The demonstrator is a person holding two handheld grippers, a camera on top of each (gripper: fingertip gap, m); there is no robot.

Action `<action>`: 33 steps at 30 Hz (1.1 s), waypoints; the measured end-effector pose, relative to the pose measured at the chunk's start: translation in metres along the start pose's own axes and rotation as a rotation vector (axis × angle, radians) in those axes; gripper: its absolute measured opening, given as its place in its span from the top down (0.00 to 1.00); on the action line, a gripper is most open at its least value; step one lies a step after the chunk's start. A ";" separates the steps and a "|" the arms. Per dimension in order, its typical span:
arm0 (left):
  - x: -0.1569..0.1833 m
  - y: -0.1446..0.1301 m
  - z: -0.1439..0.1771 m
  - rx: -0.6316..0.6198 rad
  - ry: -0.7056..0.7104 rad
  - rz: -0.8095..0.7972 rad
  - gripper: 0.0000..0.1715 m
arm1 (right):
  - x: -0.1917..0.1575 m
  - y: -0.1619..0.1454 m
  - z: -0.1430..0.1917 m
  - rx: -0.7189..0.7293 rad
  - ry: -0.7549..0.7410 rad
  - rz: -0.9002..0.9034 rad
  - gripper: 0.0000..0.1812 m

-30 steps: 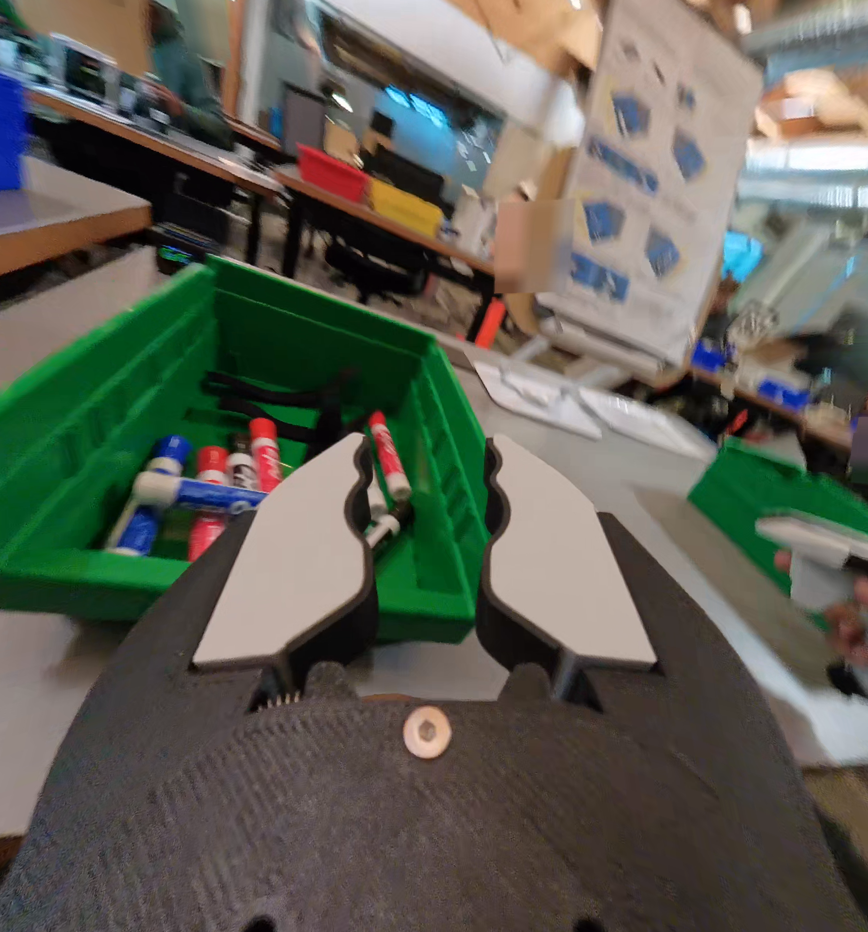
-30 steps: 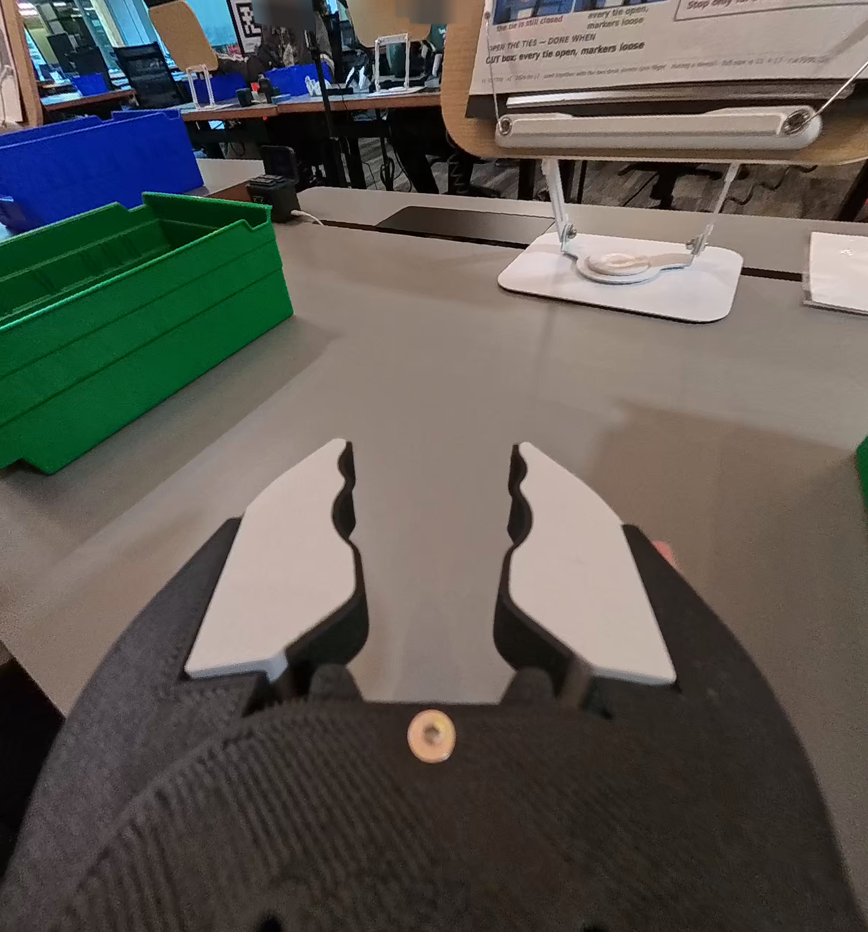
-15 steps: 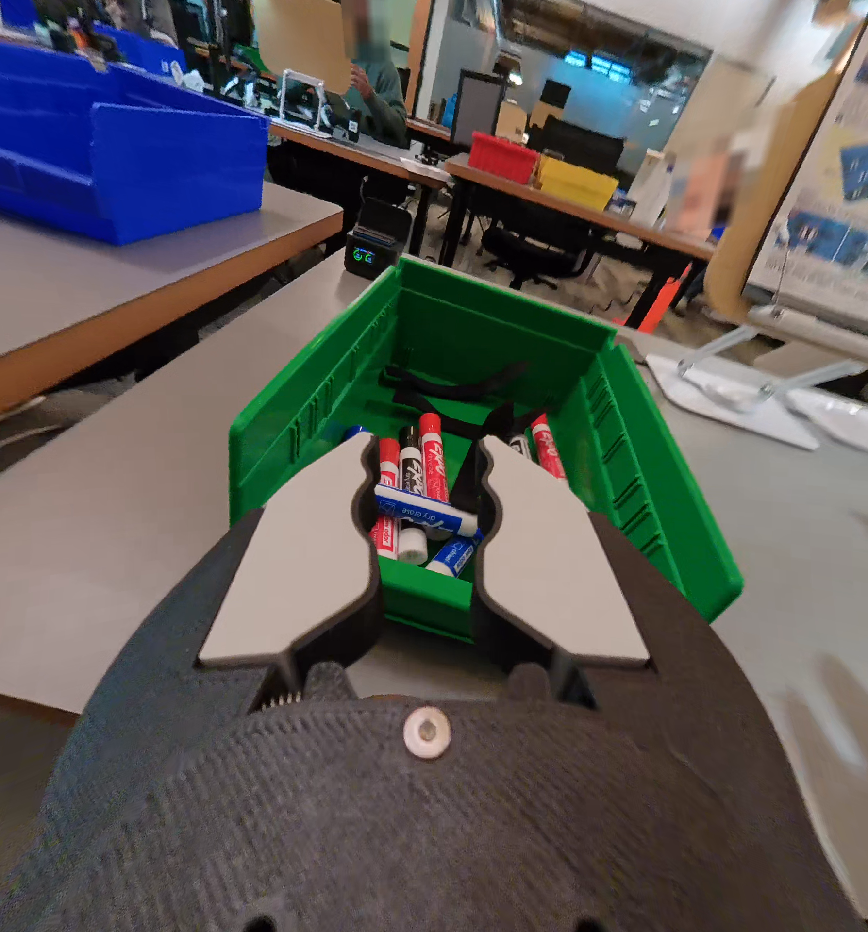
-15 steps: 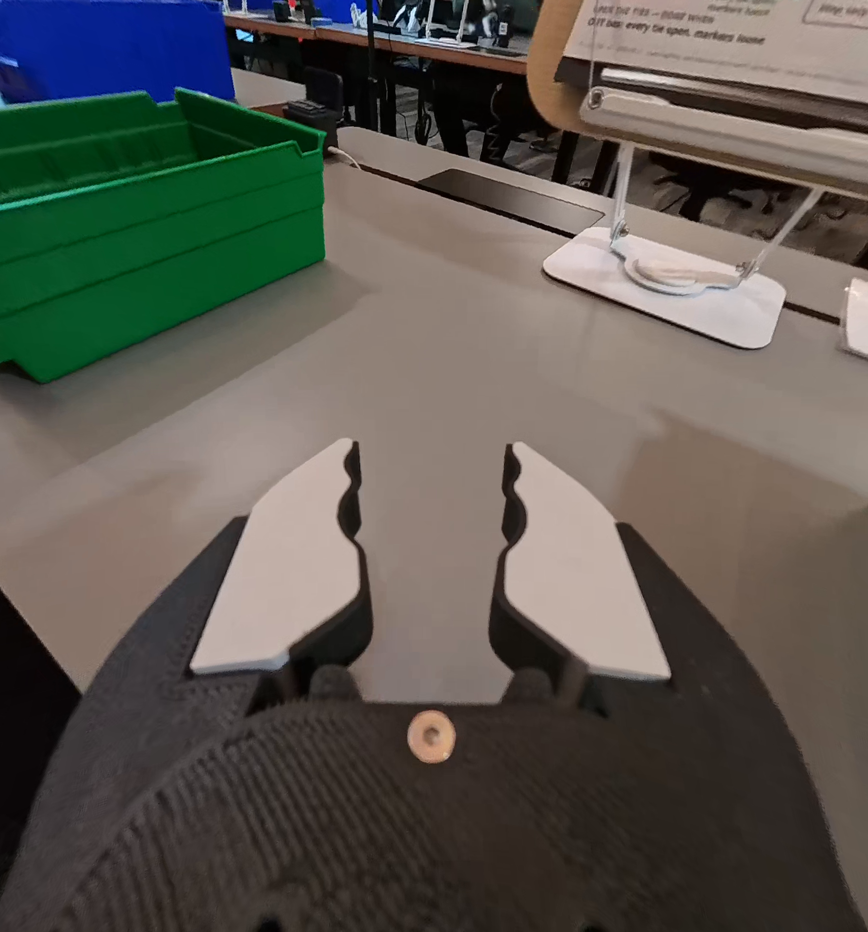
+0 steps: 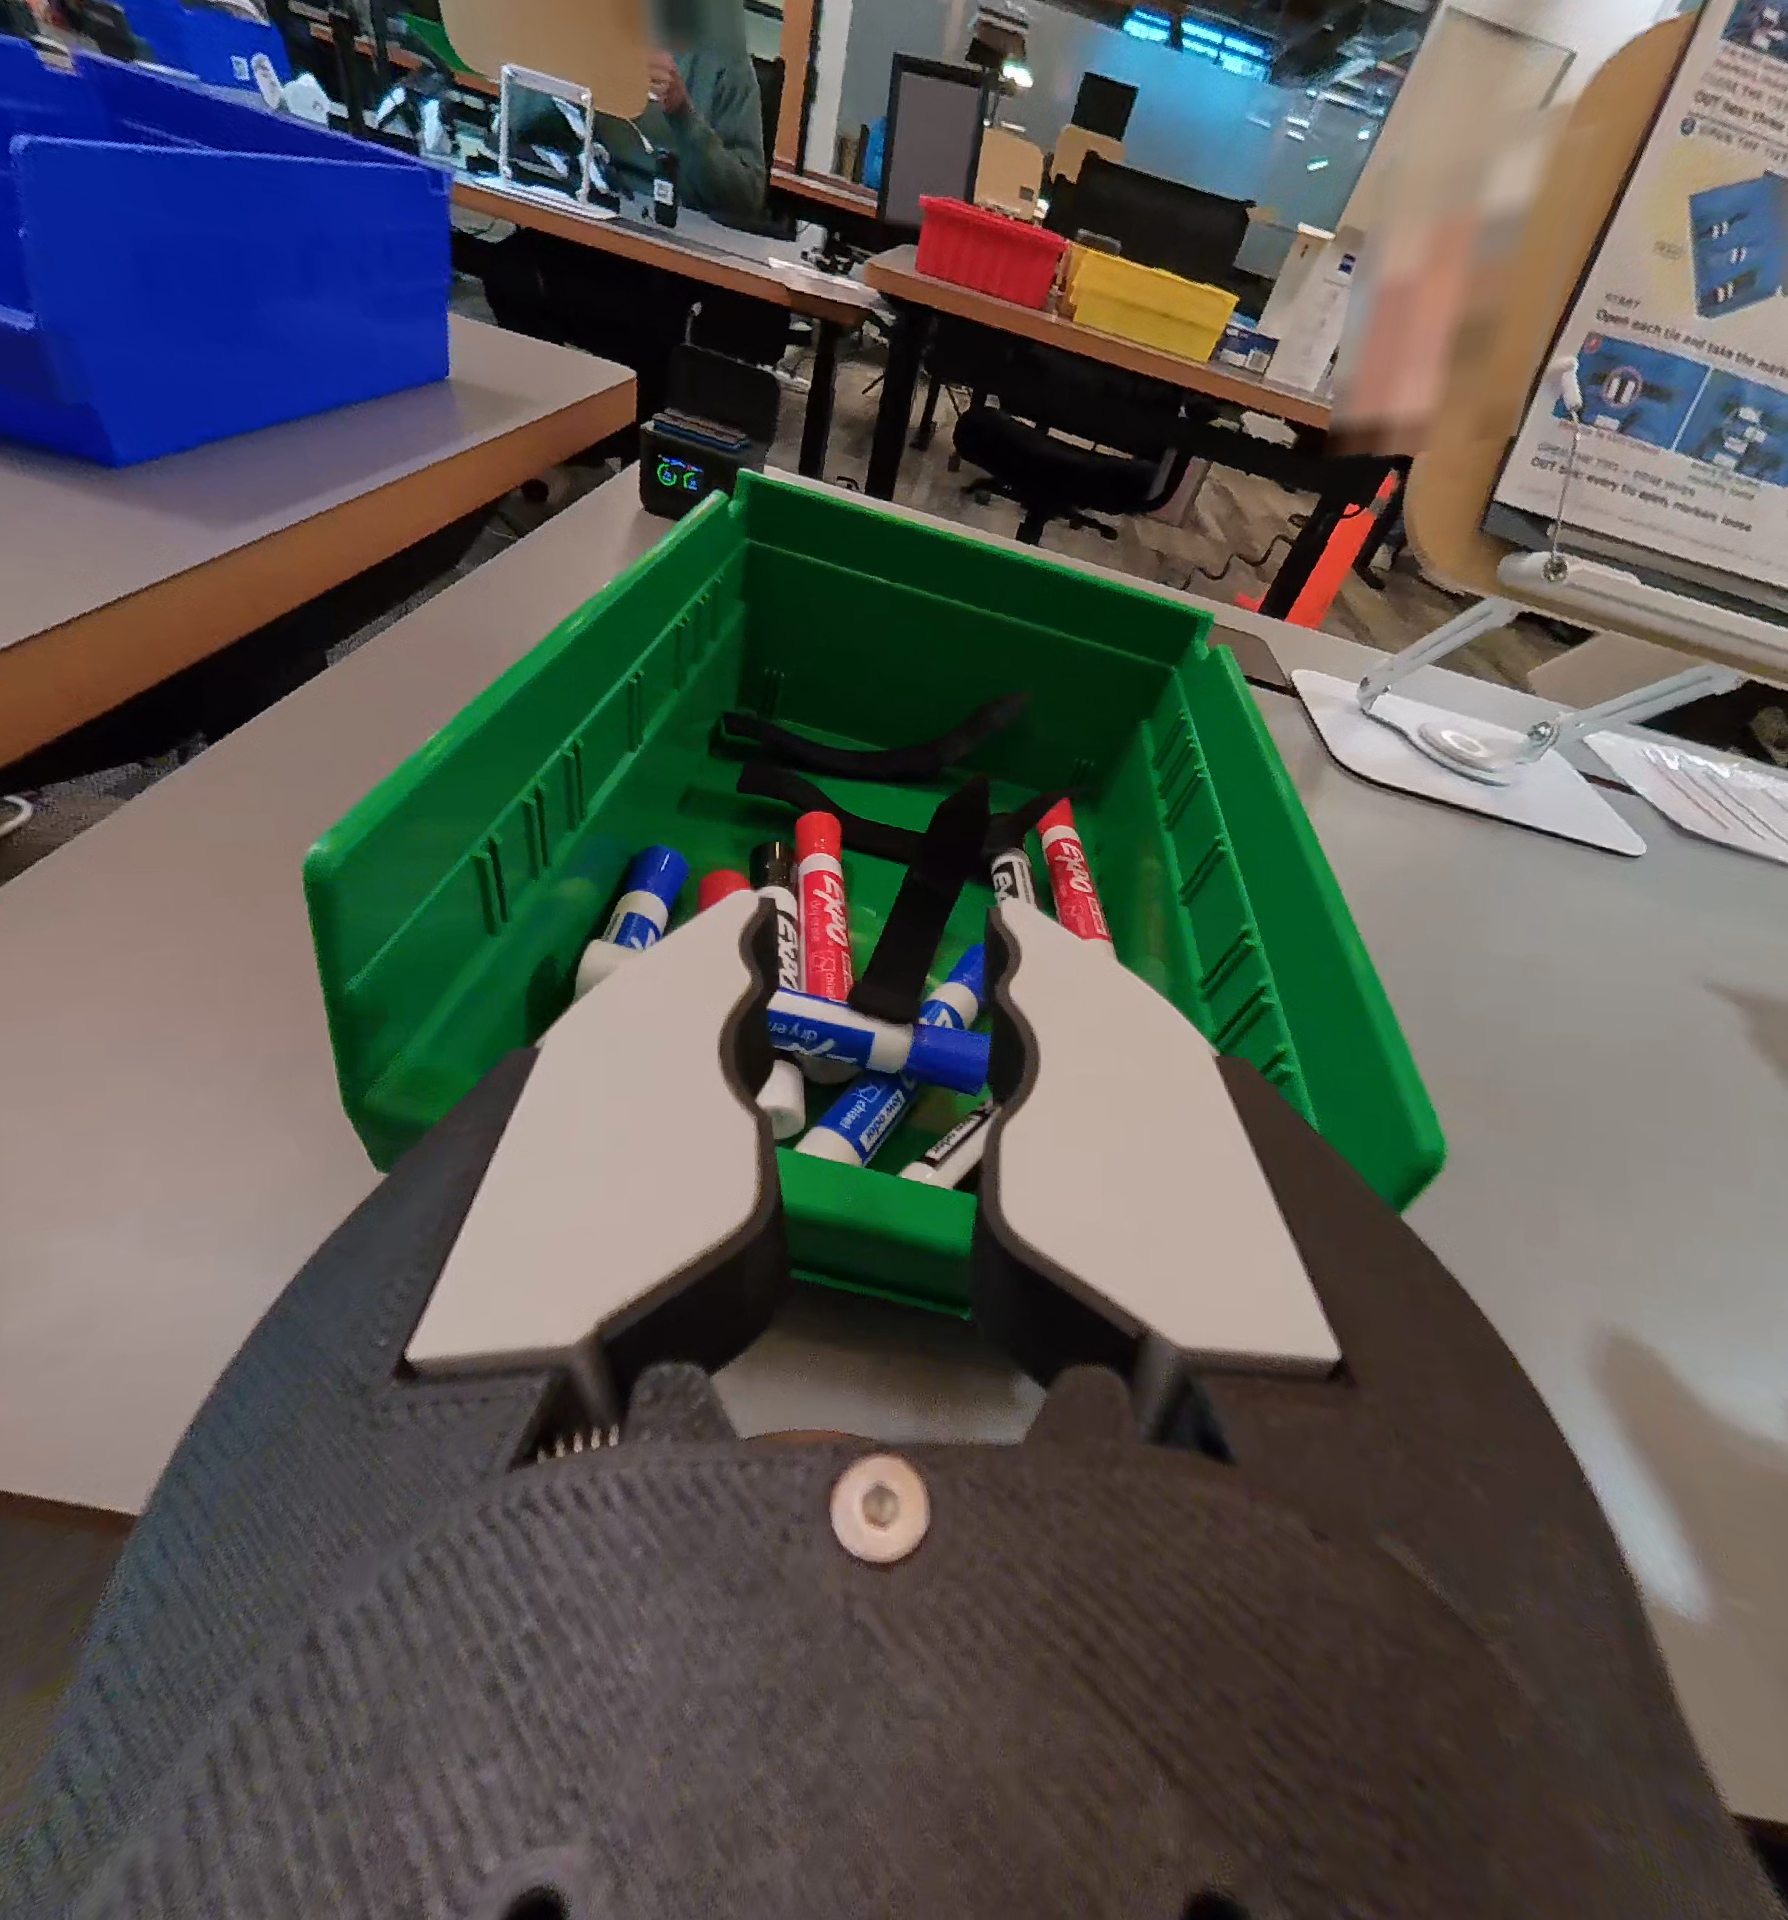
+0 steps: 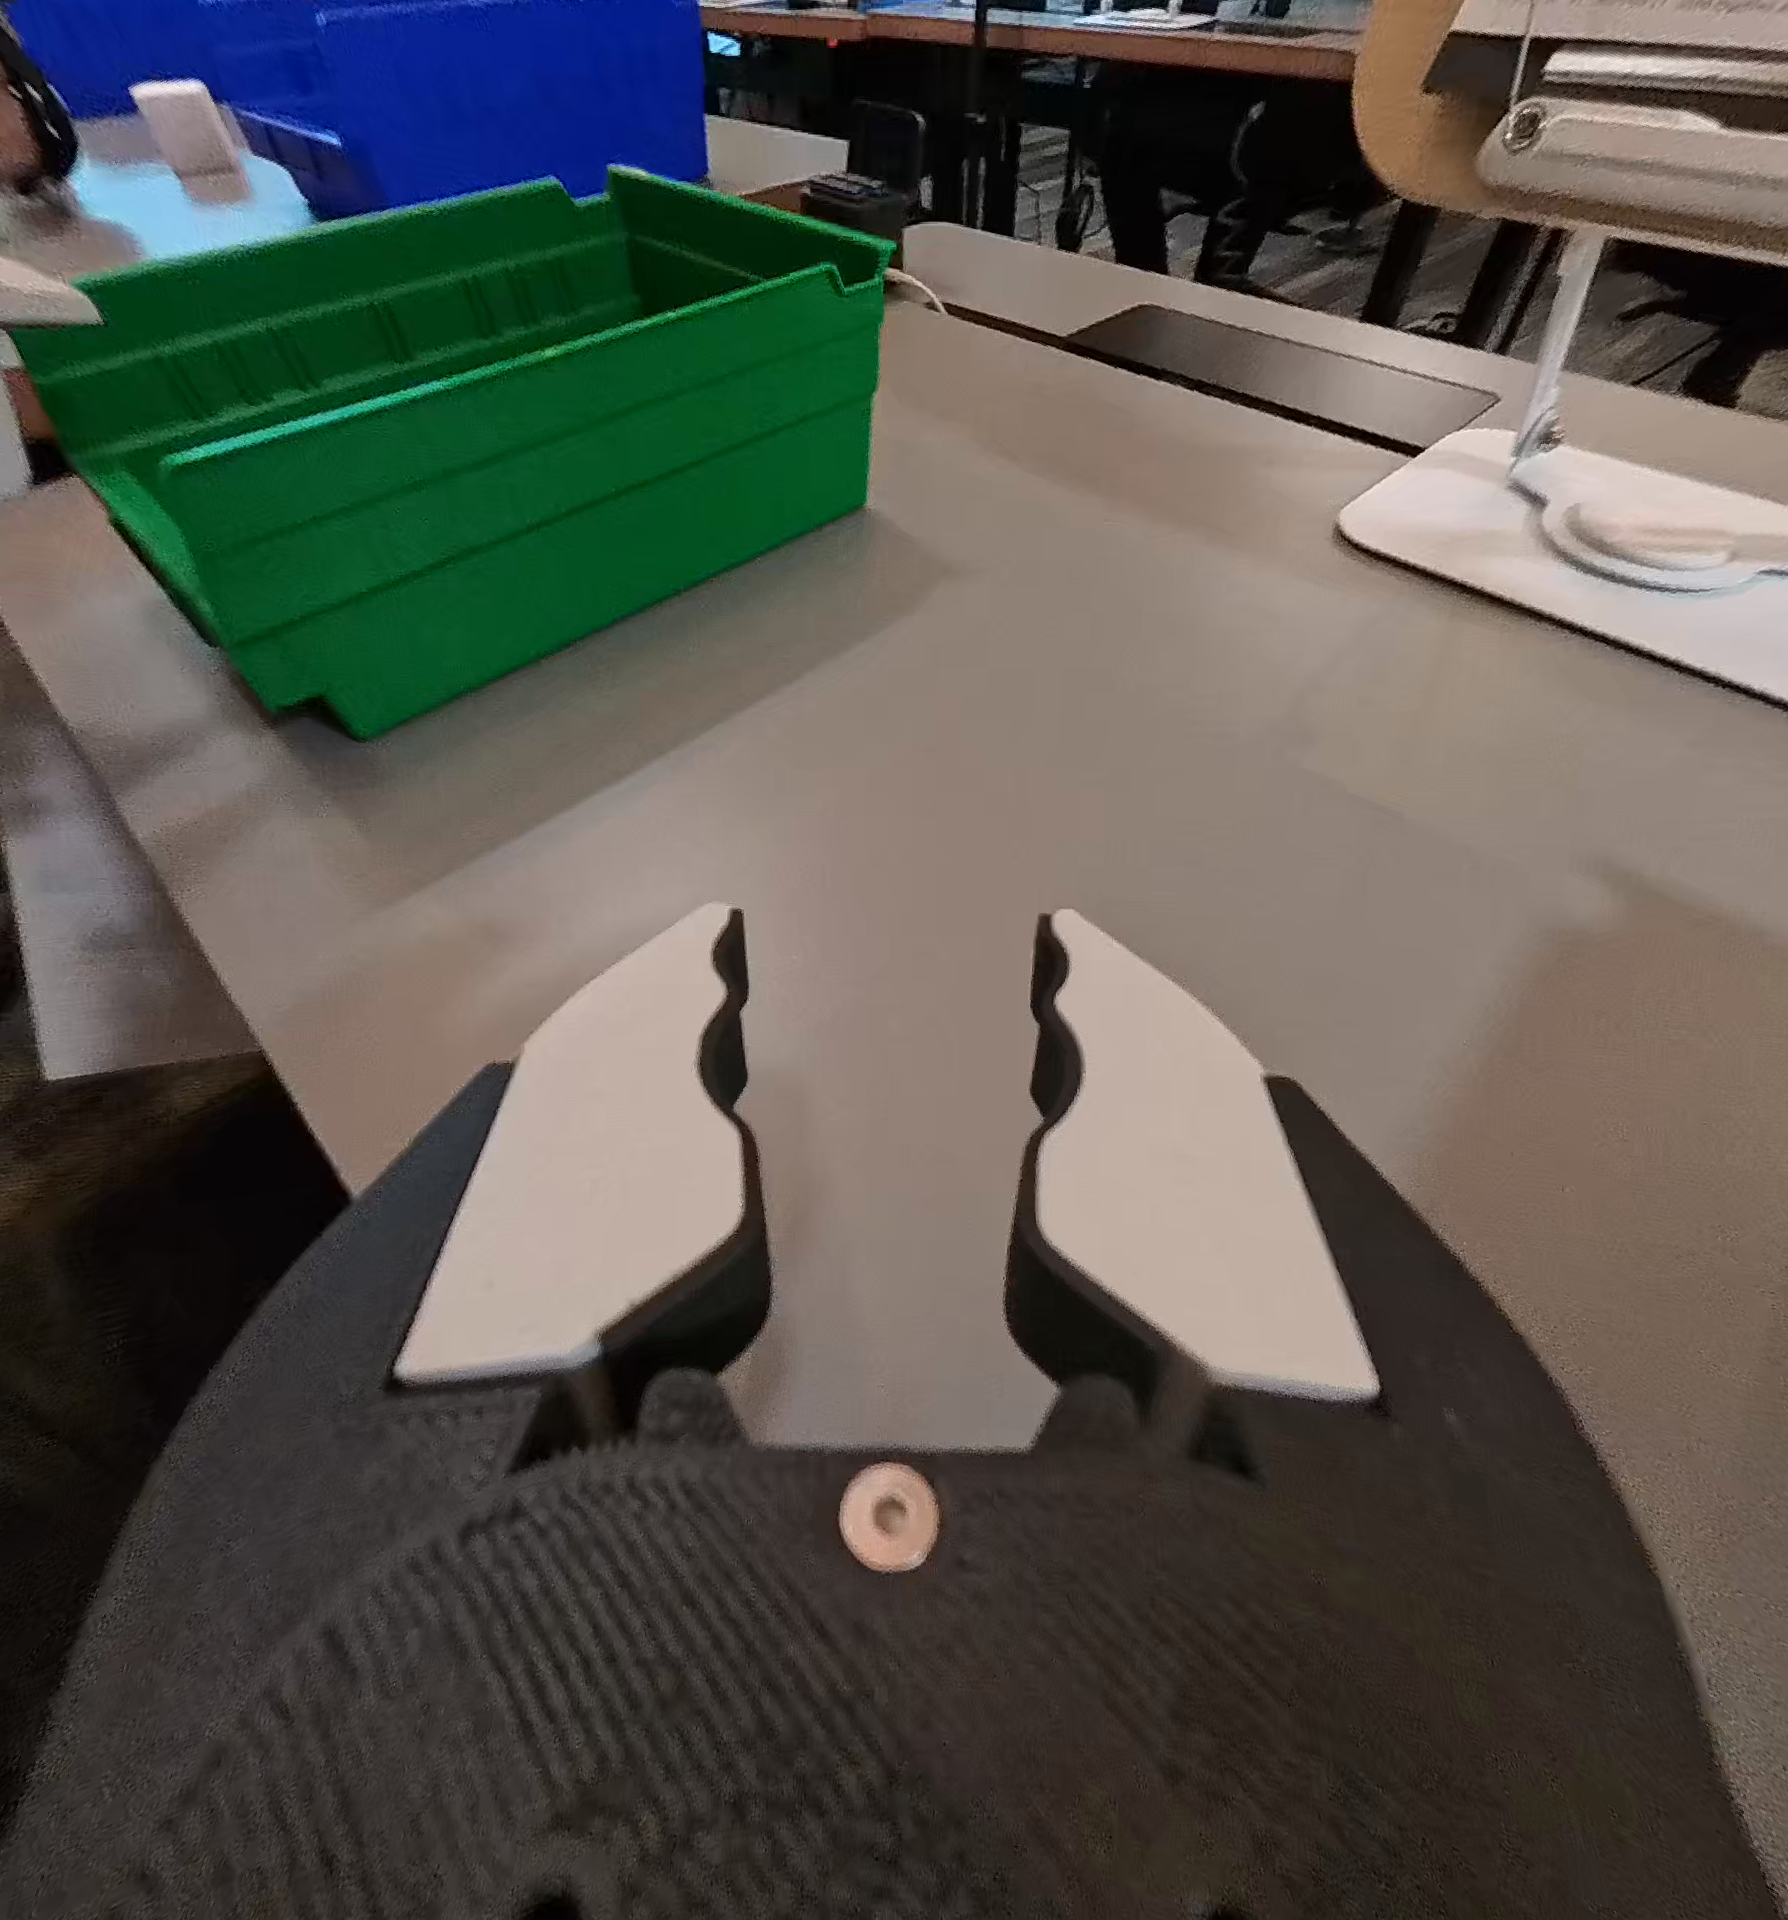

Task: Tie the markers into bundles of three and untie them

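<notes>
A green bin (image 5: 516,862) stands on the grey table (image 5: 142,1091). It holds several red, blue and black markers and loose black straps (image 5: 921,904). A blue marker (image 5: 869,1044) lies crosswise on top near the front wall. My left gripper (image 5: 874,920) is open and empty, above the bin's near end, with the blue marker showing between its fingers. My right gripper (image 6: 888,920) is open and empty above bare table. The same green bin (image 6: 516,457) shows at the upper left of the right wrist view; its contents are hidden there.
A white stand base (image 5: 1461,758) with a board on it stands at the back right, also in the right wrist view (image 6: 1617,561). Blue bins (image 5: 194,281) sit on a neighbouring table at left. A small black device (image 5: 698,452) sits behind the green bin. A person sits at far desks. The tips of one gripper are about 35 cm away from the tips of the other.
My left gripper has swung left to face the bin and has come closer over its near end. My right gripper has turned left, so the bin shows larger in its view. Both stay open.
</notes>
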State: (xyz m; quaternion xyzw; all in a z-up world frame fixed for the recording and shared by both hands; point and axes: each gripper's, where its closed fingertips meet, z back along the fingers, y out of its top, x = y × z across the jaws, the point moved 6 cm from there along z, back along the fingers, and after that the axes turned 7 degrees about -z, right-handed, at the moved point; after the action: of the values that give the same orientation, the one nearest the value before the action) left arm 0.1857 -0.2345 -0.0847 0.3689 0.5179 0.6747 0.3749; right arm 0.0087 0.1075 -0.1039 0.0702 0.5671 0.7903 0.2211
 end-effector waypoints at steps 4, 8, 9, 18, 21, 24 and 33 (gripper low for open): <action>0.014 0.000 0.007 0.010 -0.011 -0.040 0.78 | -0.002 0.001 0.002 -0.016 0.065 -0.066 0.71; 0.021 -0.002 0.004 -0.005 -0.011 -0.074 0.77 | -0.005 -0.007 -0.006 -0.100 0.140 -0.140 0.67; 0.023 -0.003 0.002 -0.013 -0.017 -0.072 0.77 | -0.007 -0.007 -0.008 -0.113 0.155 -0.145 0.67; 0.008 -0.015 0.004 -0.077 0.002 -0.009 0.77 | -0.069 0.026 -0.053 -0.119 0.388 -0.003 0.71; 0.006 -0.017 0.002 -0.093 -0.027 0.063 0.76 | -0.111 0.072 -0.099 -0.231 0.538 0.143 0.68; 0.002 -0.017 0.003 -0.089 -0.046 0.136 0.76 | -0.150 0.113 -0.148 -0.339 0.650 0.288 0.71; 0.002 -0.024 0.003 -0.151 -0.077 0.163 0.75 | -0.203 0.086 -0.253 -0.964 0.625 0.829 0.82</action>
State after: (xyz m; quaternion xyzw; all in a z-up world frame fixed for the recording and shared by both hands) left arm 0.1911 -0.2271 -0.1076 0.4061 0.4194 0.7252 0.3652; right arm 0.0750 -0.2208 -0.0835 -0.0554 0.1174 0.9555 -0.2649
